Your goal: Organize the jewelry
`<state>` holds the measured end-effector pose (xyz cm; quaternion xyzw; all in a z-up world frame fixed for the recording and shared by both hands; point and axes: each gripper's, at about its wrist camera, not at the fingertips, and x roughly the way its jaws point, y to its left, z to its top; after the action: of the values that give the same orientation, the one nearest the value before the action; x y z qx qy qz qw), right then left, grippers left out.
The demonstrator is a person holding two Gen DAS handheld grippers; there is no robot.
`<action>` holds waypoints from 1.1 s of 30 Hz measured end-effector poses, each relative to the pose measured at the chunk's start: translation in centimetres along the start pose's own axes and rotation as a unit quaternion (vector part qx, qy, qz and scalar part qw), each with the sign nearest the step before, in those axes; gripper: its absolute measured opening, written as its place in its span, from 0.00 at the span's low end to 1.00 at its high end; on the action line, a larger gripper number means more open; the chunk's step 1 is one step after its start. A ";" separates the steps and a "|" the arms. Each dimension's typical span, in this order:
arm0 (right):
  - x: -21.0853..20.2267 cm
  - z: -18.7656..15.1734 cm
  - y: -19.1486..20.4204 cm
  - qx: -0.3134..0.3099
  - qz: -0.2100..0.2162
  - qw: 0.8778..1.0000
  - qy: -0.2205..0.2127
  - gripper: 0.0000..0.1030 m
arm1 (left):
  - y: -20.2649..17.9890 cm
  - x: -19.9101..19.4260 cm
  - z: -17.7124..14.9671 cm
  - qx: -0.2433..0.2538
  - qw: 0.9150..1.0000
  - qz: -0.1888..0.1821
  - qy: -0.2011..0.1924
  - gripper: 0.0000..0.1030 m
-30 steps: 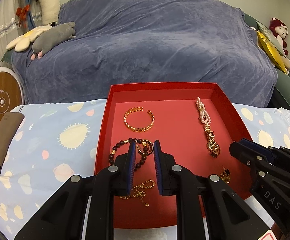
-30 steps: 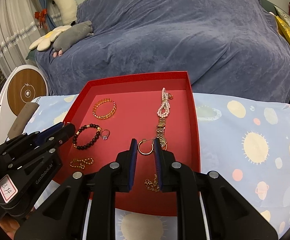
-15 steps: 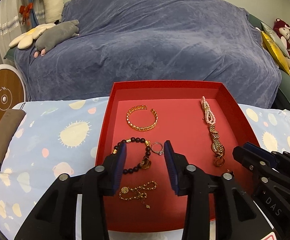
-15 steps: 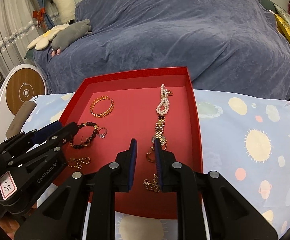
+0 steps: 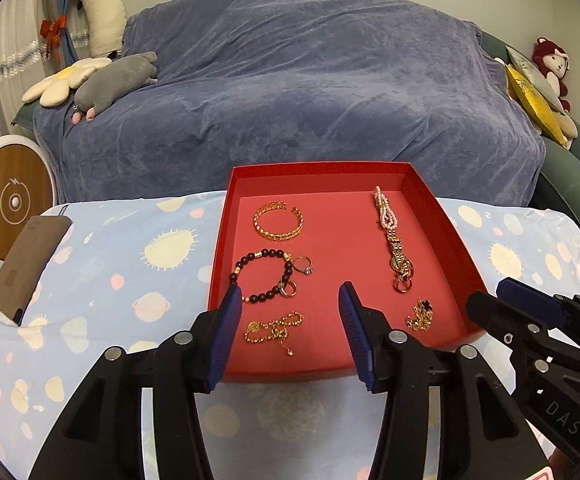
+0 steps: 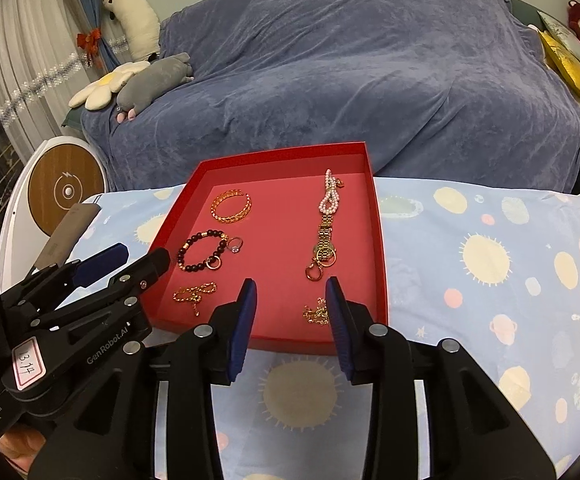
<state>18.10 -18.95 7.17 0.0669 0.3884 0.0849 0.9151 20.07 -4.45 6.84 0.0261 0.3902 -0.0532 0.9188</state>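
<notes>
Hovering over the near edge of the red tray, both tools looked finished with a drop-off. Left gripper had its jaws spread, having just been opening, nothing between the blue pads but bare red floor and the small gold chain lying below in the lower middle of the frame. Right gripper likewise had its jaws parted, having just been opening too, gripping nothing, with the gold clover chain peeking beside the right-hand pad.

Counted inside the tray, all of it resting flat: gold cuff bangle at upper left of the tray, dark bead bracelet below it with a stone ring touching its right side and a gold hoop lying on its lower beads. Down the right side, pearl strand at top, gold watch just under it, another gold hoop at the watch's lower end.

Spotted no jewellery out on the sun-and-planet cloth over the counter. Judged the gathering done or nearly so; left over, perhaps, only tidying overlaps such as the hoop on the beads and the tangled chains. Could not tell whether anything lay outside the two views.
</notes>
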 end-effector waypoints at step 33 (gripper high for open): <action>-5.4 -7.2 3.1 -0.035 -0.055 0.997 -0.035 0.72 | 1.9 -5.9 -7.2 -0.014 1.000 0.002 0.003 0.71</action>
<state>8.86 -16.63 6.59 0.0167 0.3561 0.0454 0.9332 11.13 -1.49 6.11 0.0143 0.3937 -0.0456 0.9180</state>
